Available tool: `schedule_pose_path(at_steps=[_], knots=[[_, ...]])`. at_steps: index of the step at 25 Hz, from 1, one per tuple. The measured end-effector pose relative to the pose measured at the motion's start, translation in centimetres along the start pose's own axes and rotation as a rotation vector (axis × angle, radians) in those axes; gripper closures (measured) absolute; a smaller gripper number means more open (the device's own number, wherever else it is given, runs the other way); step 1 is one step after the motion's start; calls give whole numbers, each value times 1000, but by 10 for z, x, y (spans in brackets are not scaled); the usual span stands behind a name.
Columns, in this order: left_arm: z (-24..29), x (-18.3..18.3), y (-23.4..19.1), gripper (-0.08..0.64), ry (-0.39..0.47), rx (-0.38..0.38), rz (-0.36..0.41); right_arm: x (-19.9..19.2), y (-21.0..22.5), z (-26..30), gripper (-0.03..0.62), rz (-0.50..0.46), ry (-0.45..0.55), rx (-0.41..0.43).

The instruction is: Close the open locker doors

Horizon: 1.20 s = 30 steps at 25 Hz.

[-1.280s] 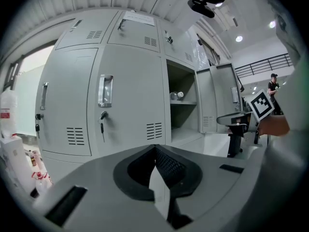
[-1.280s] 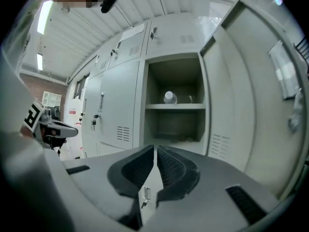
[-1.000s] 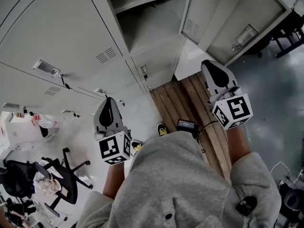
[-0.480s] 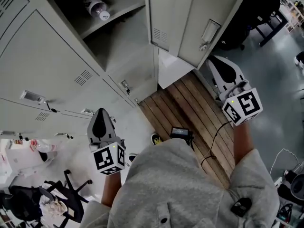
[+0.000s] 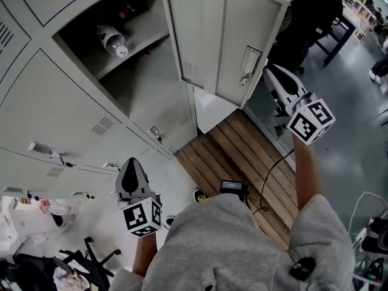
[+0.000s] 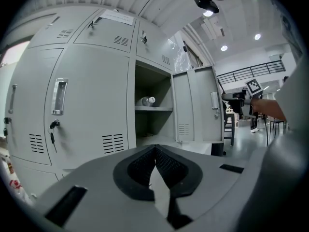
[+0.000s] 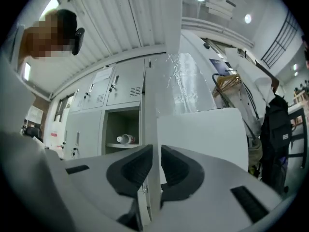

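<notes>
One grey locker door (image 5: 242, 41) stands swung out, its handle (image 5: 250, 62) facing me. Behind it the open compartment (image 5: 139, 71) holds a bottle (image 5: 112, 41) lying on a shelf. My right gripper (image 5: 270, 71) is at the door's free edge. In the right gripper view the door edge (image 7: 154, 105) runs down between the narrow jaws of the right gripper (image 7: 155, 151); they are opening slightly. My left gripper (image 5: 130, 165) hangs low in front of the closed lockers (image 5: 54, 102), shut and empty. The left gripper view shows the door (image 6: 200, 105) and the bottle (image 6: 145, 101) past the left gripper (image 6: 155, 151).
A wooden slatted platform (image 5: 242, 156) lies on the floor below the open door. A black bag (image 5: 309, 17) hangs to the door's right. An office chair (image 5: 91, 253) stands at lower left. Keys hang in a closed door's lock (image 6: 52, 127).
My right gripper has risen and reached the open door's free edge. The left gripper has stayed low. The view has swung up along the lockers.
</notes>
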State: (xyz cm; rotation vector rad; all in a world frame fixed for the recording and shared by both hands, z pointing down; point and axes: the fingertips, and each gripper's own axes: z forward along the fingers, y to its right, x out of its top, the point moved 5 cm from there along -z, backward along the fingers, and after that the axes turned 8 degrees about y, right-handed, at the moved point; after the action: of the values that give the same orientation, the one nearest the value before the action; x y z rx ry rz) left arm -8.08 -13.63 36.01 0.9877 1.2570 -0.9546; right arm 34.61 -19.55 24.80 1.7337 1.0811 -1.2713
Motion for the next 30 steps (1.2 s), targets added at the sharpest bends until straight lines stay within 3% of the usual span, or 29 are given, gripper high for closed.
schedule_pose_path(at_steps=[11,16,20,30], knots=[[1,-3,4,551,-1,22,2,-2,8,3,532,148,14,111],[2,-3,7,551,0,19,6,-3,-1,0,469,225,-3,225],[0,-4,10,551,-1,22,7,-4,-26,0,465,209,-17,338],[-7,-7,8,551,-8,37,6,-7,-89,9,465,158,-33,461]])
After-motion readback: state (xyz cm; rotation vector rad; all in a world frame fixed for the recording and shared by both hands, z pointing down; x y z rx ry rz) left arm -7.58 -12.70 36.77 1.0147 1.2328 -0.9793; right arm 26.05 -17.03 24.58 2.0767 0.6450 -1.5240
